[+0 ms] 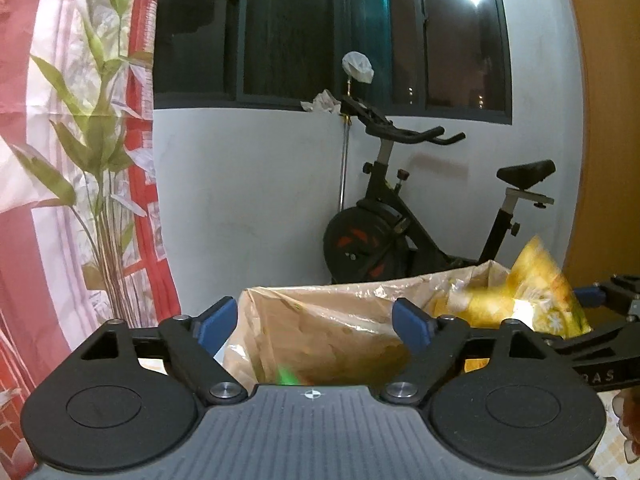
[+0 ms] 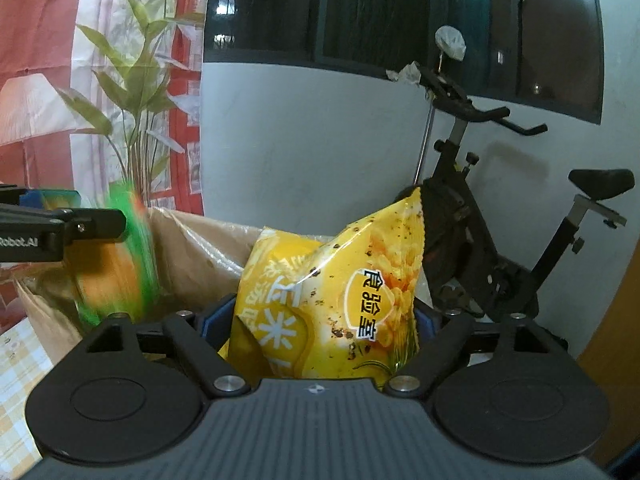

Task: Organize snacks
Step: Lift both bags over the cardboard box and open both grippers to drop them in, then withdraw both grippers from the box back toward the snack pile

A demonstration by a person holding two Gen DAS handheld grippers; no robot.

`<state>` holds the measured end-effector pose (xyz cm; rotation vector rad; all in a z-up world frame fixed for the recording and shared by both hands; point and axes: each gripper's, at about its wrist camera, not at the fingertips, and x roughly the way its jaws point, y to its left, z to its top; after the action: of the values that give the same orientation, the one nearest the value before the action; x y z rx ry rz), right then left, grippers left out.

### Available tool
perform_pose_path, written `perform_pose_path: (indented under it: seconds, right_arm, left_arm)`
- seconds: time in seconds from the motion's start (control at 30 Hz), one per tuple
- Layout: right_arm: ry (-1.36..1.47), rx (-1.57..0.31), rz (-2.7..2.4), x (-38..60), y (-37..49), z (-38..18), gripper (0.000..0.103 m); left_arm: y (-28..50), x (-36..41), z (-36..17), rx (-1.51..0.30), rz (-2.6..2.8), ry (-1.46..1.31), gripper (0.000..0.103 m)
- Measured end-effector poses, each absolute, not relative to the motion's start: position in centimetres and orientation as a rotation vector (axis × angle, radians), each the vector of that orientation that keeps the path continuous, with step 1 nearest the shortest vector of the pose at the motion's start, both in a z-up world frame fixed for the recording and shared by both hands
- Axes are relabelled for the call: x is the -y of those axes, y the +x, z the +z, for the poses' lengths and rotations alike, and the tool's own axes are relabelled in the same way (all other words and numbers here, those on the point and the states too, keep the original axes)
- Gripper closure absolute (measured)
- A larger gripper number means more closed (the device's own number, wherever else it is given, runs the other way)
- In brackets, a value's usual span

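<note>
A cardboard box (image 1: 320,320) lined with clear plastic sits in front of both grippers; it also shows in the right wrist view (image 2: 192,248). My left gripper (image 1: 316,320) is open over the box, with nothing between its blue pads. A green and orange snack bag (image 2: 116,264) is blurred just below it, at the box's left side. My right gripper (image 2: 324,320) is shut on a yellow snack bag (image 2: 336,292) with Chinese lettering, held over the box's right side. That bag also shows in the left wrist view (image 1: 532,296).
A black exercise bike (image 1: 420,208) stands against the white wall behind the box. A red and white curtain with a leaf print (image 1: 80,140) hangs at the left. A dark window (image 1: 320,32) is above. A checked tablecloth (image 2: 16,380) lies under the box.
</note>
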<state>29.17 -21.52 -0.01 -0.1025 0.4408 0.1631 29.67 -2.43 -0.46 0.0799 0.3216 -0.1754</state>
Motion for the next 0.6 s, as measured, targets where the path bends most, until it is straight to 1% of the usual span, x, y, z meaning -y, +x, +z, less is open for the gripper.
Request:
perform_pose_path:
  seconds: [0.07,0.6]
  right_arm:
    - [-0.087,-0.446,0.169,21.8,28.9,0.1,0.012]
    - [-0.044,-0.43,0.183,22.4,23.7,2.8,0.012]
  left_arm:
    - [29.5,2.2,-0.2,-0.323,-0.177,0.079,0.016]
    - [24.8,-0.6,2.0,-0.363,-0.194,-0.01,0.016]
